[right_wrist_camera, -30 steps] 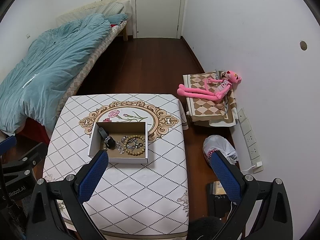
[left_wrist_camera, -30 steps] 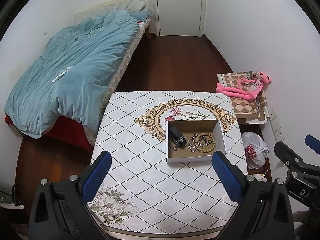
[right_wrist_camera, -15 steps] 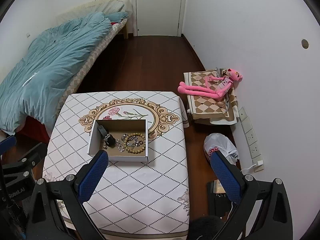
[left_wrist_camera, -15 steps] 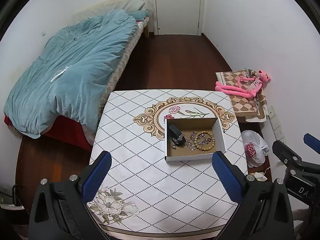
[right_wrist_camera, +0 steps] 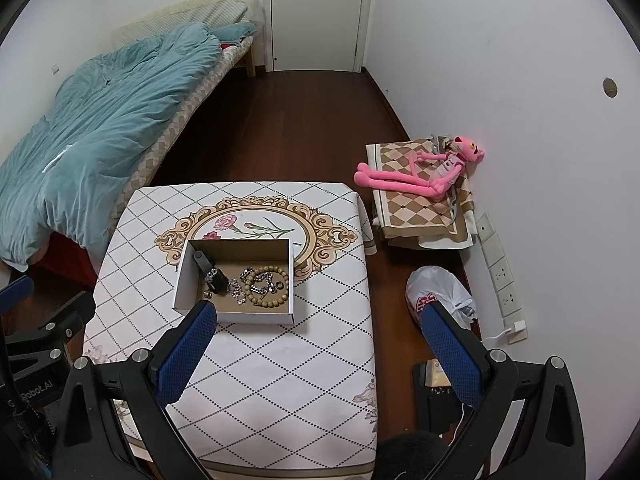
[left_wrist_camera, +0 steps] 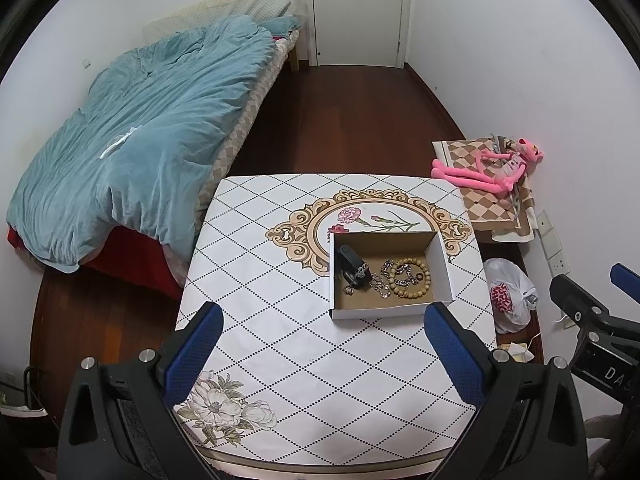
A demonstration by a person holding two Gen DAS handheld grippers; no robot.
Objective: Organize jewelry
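A shallow white cardboard box (left_wrist_camera: 443,268) (right_wrist_camera: 182,276) sits on the patterned table (left_wrist_camera: 288,344) (right_wrist_camera: 280,360). Inside it lie a wooden bead bracelet (left_wrist_camera: 424,278) (right_wrist_camera: 276,300), silver chains (left_wrist_camera: 386,278) (right_wrist_camera: 256,280) and a black case (left_wrist_camera: 349,260) (right_wrist_camera: 218,280). My left gripper (left_wrist_camera: 322,352) hovers high above the table's near half, open and empty. My right gripper (right_wrist_camera: 320,350) hangs over the table's right front edge, also open with nothing in it. The right gripper's body shows at the right edge of the left wrist view (left_wrist_camera: 592,320).
A bed with a teal duvet (left_wrist_camera: 136,144) (right_wrist_camera: 88,132) lies left of the table. A pink plush toy (left_wrist_camera: 488,168) (right_wrist_camera: 420,176) rests on a checked cushion by the right wall. A white plastic bag (left_wrist_camera: 508,292) (right_wrist_camera: 440,292) sits on the wooden floor. A shut door (left_wrist_camera: 356,12) is at the far end.
Both views have shifted slightly; the table and box sit a little differently in frame. Both grippers stay open. Nothing in the box has moved.
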